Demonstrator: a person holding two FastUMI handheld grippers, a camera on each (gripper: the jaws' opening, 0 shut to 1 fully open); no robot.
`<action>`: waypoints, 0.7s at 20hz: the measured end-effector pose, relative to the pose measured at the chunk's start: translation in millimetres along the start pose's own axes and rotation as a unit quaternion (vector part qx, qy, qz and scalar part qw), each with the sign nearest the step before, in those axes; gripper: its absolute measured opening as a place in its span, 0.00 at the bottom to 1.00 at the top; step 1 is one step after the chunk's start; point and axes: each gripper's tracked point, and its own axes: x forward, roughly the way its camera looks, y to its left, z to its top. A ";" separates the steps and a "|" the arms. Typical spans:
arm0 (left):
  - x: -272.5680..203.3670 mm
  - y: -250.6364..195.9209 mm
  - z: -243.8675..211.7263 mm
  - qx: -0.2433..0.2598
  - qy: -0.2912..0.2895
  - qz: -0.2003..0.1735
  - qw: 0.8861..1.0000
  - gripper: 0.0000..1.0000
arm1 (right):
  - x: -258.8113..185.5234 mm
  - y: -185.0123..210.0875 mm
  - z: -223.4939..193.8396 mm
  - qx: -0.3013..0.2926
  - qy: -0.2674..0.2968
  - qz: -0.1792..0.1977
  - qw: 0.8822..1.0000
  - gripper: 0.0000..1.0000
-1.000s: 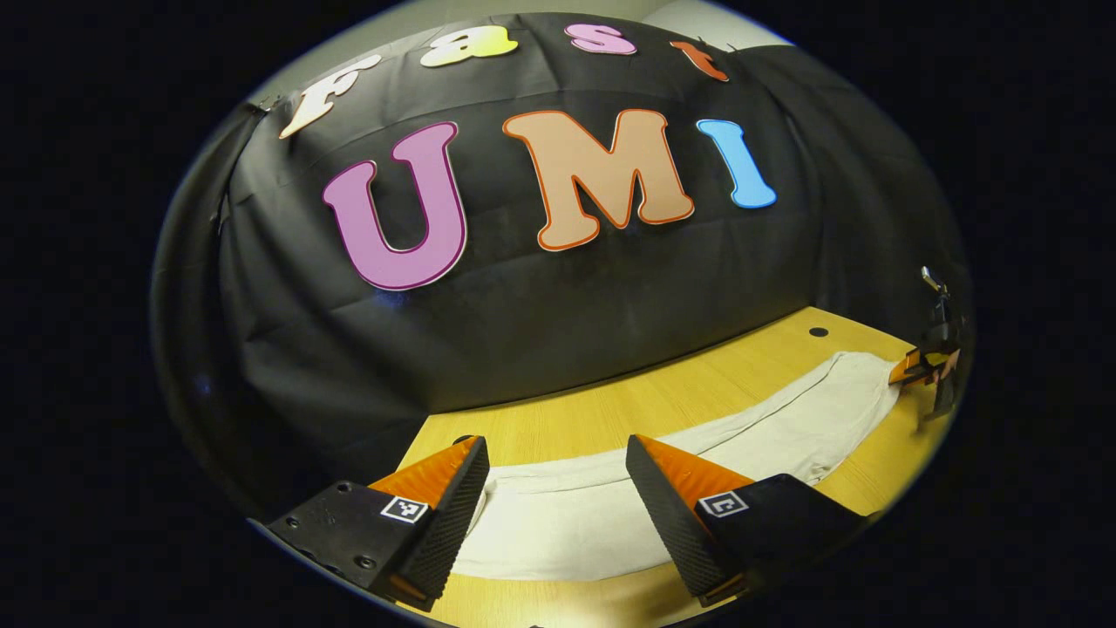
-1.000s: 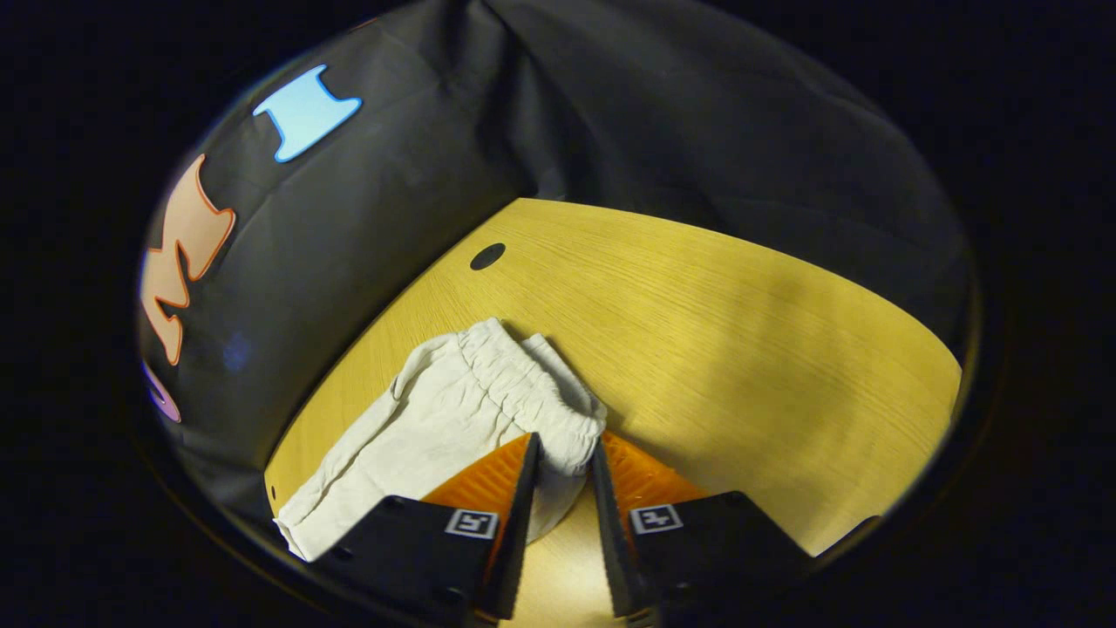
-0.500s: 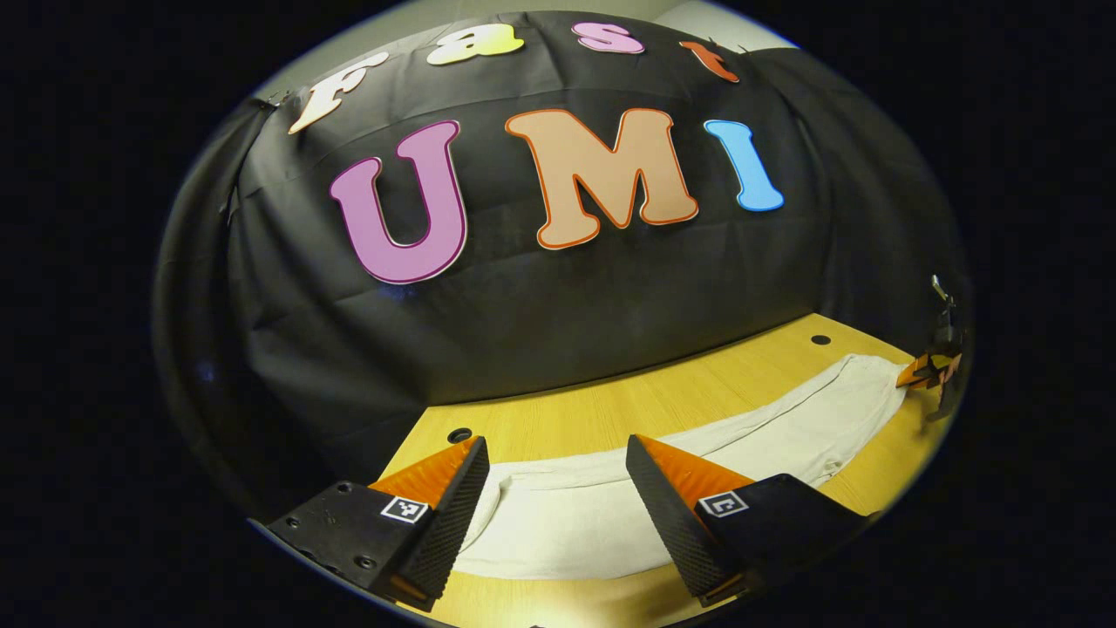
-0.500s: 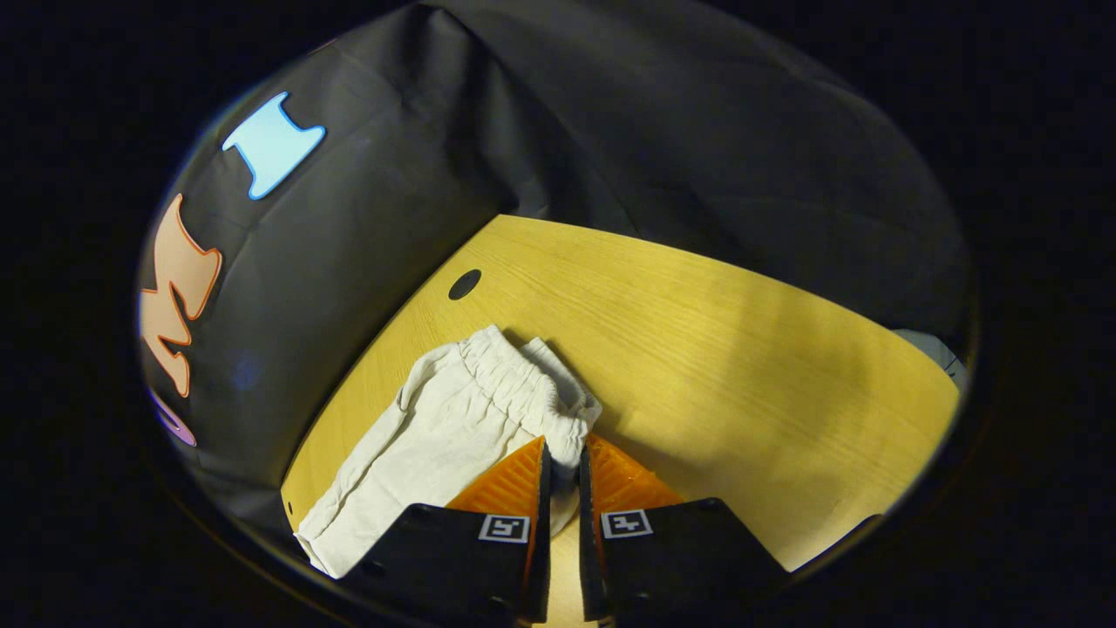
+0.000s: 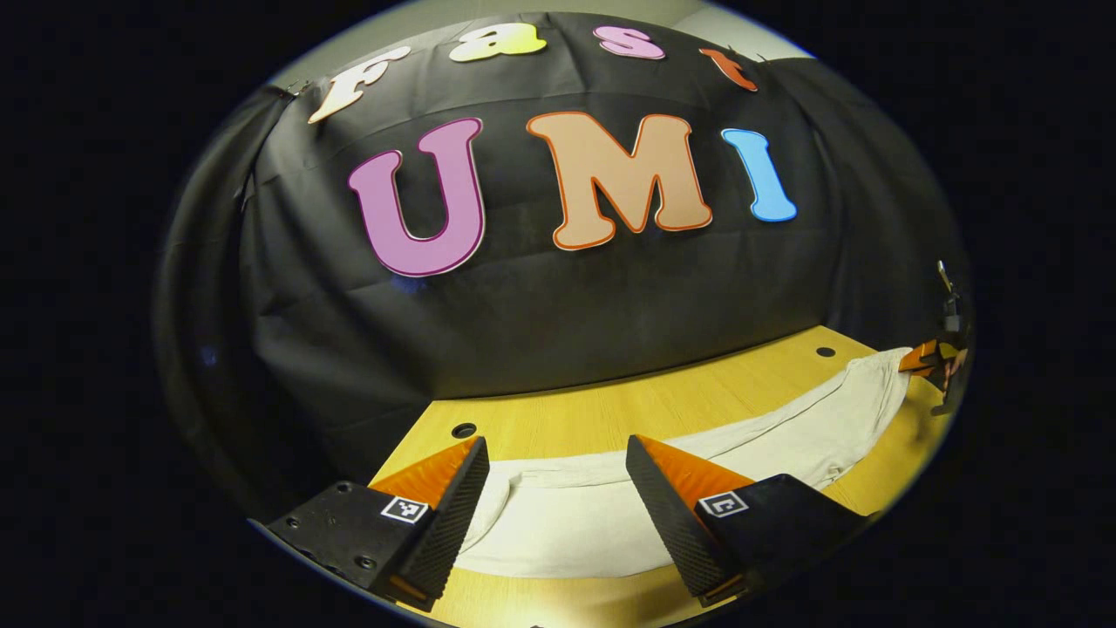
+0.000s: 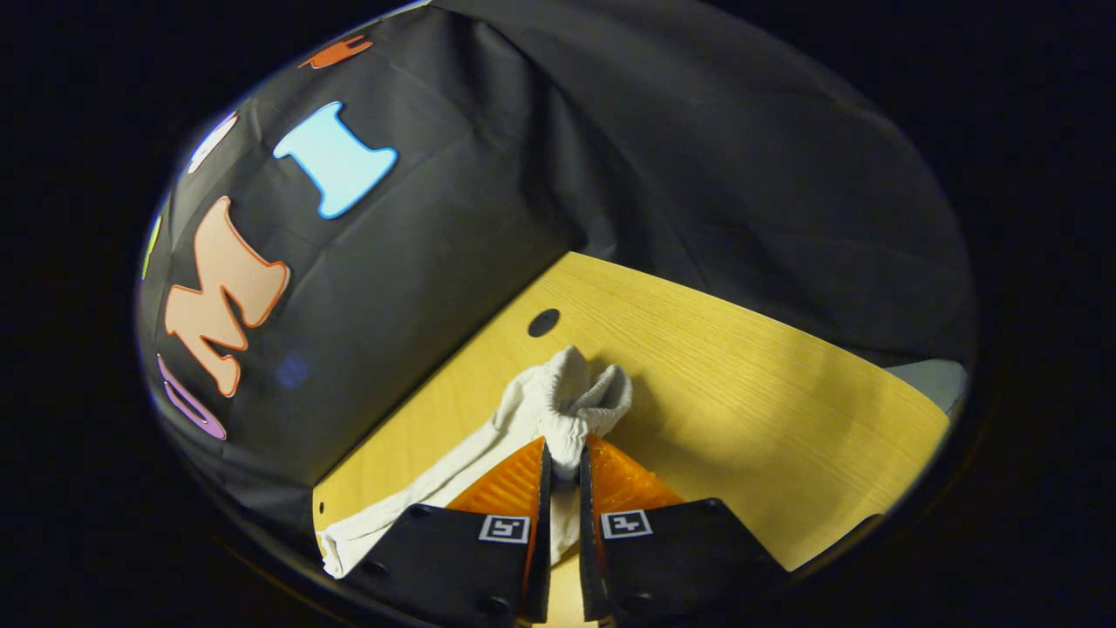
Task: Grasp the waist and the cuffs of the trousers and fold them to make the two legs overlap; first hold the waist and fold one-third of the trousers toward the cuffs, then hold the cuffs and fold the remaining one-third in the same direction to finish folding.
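The off-white trousers [image 5: 575, 523] lie stretched across the wooden table [image 5: 663, 406]. In the left gripper view, my left gripper [image 5: 554, 488] is open, its fingers standing wide apart on either side of the cuff end. In the right gripper view, my right gripper [image 6: 562, 458] is shut on the elastic waistband [image 6: 575, 397], which is bunched and raised off the table. The trouser fabric [image 6: 436, 488] trails away to the lower left. At the far right of the left gripper view, the right gripper [image 5: 931, 359] holds the lifted waist end.
The black cloth wall runs close behind the table. Small round holes sit in the tabletop [image 6: 543, 322], [image 5: 464, 430], [image 5: 825, 351]. Bare wood [image 6: 767, 419] spreads to the right of the waistband. A pale floor patch [image 6: 937, 384] shows past the table's far right edge.
My right gripper went from slightly open to shut on the waistband and lifted it, so the waist now bunches up. My left gripper stayed open over the cuff end.
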 end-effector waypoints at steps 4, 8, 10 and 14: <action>-5.9 25.5 1.7 -0.002 -0.010 0.005 1.000 0.96 | -11.2 35.6 4.6 -0.029 -0.014 0.034 0.999 0.16; -12.2 55.5 -7.5 -0.009 -0.006 0.014 1.000 0.96 | -22.0 72.0 1.5 -0.036 -0.021 0.064 0.997 0.16; -16.5 70.0 -11.3 -0.015 -0.005 0.020 1.000 0.96 | -28.2 90.8 -1.5 -0.042 -0.023 0.078 0.996 0.16; -24.9 98.3 -23.0 -0.020 0.001 0.032 0.999 0.96 | -44.1 129.0 -14.1 -0.055 -0.025 0.110 0.992 0.16</action>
